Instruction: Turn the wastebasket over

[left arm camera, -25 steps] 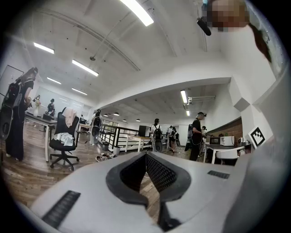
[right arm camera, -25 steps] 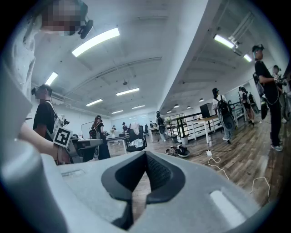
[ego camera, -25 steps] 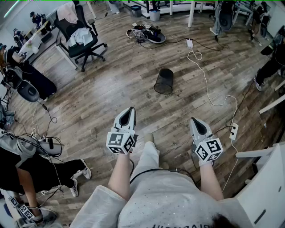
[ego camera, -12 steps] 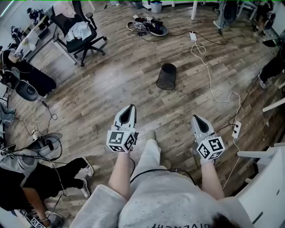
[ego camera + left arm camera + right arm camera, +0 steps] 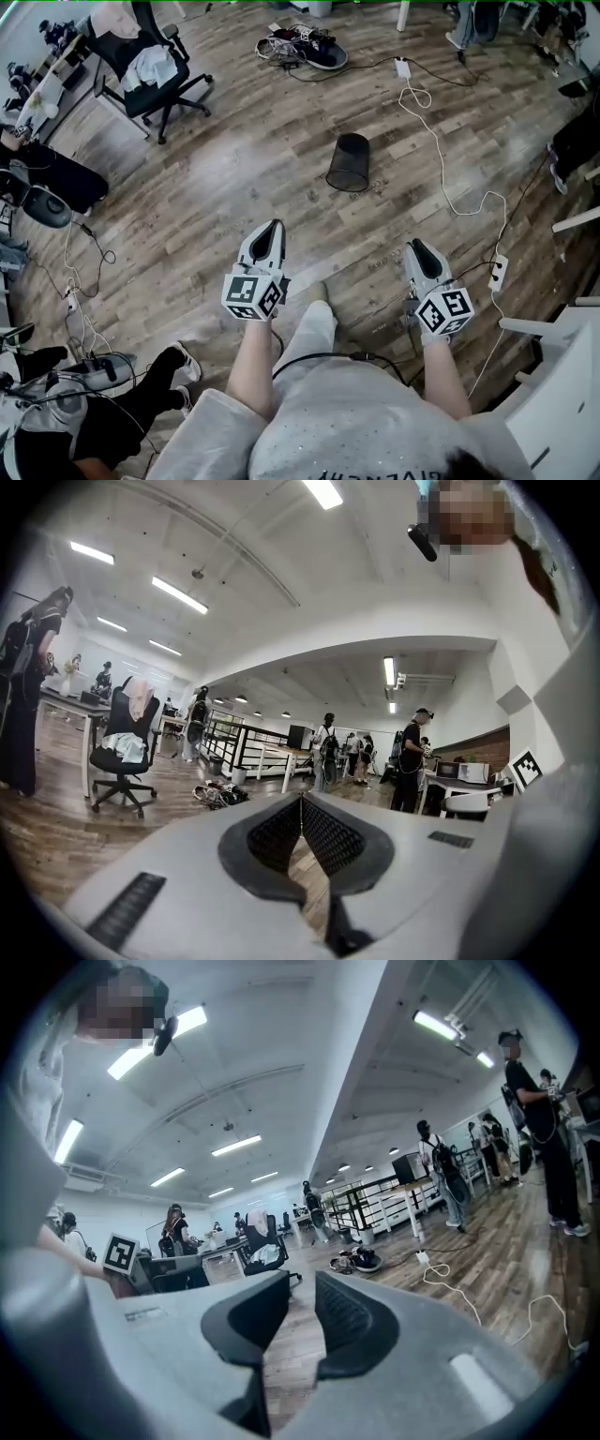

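Note:
A black mesh wastebasket (image 5: 349, 162) lies on its side on the wood floor, well ahead of both grippers. My left gripper (image 5: 275, 226) is held out level, shut, its tips touching with nothing between them (image 5: 301, 801). My right gripper (image 5: 413, 244) is level too; its jaws have just been opening and now stand apart with nothing between them (image 5: 302, 1290). The wastebasket does not show in either gripper view.
A white cable (image 5: 439, 169) with power strips runs along the floor right of the wastebasket. A black office chair (image 5: 150, 66) stands far left, a pile of bags and shoes (image 5: 305, 47) at the back. Seated people's legs (image 5: 150, 394) are at near left; a white desk (image 5: 562, 375) at near right.
The view has advanced across the floor toward the wastebasket. The right gripper's jaws have parted; the left stays shut. The seated person at left has slid toward the frame's bottom.

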A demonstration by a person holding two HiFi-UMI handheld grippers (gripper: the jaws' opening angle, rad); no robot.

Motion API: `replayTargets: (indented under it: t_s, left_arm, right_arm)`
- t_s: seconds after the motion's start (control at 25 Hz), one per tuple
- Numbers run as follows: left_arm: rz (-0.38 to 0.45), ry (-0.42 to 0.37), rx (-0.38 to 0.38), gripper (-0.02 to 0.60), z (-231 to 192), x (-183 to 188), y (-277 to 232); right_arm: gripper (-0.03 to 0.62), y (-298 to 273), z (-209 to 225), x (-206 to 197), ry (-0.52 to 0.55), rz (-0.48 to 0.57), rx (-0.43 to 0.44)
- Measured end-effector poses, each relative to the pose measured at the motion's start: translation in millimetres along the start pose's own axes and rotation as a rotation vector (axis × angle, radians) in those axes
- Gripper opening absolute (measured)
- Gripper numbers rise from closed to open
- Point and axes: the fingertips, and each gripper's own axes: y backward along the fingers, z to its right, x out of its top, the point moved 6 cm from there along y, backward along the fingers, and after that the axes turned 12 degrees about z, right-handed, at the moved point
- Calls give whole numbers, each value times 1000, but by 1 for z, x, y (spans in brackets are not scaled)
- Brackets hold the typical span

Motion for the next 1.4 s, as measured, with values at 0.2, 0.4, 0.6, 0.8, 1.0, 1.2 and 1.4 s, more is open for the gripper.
replayTargets:
  t_s: [0.2,0.4,0.6,0.8,1.0,1.2,1.4]
  left_arm:
    - [-39,5,-23,0,-28,-7,-45]
    - [-65,23,-40,2,-60,-13,-86]
    - [-87,22,-69,3,-87,-20,-123]
    - [-105,26,-78,32,-113,-24,-145]
    - [-148,44,-62,76,-127,-45,-157]
    - [-223,62,-46,111,-131,-78,-174]
    - [-247,87,11,121,-144,-91,-210]
  right_arm:
    - [100,-40,20,-5,-35,5,-71]
    - [118,-78,33,-13,-51,-7,-124]
    - [118,-111,45,-21,-61,-10,-162]
    - [118,-136,50,-27,-77,-16,-189]
    - [117,-145,64,-38,-85,-45,-218]
    - [137,-154,96,-62,-112,-101,-269]
    - [137,-194,128,-72,-126,-163,-245]
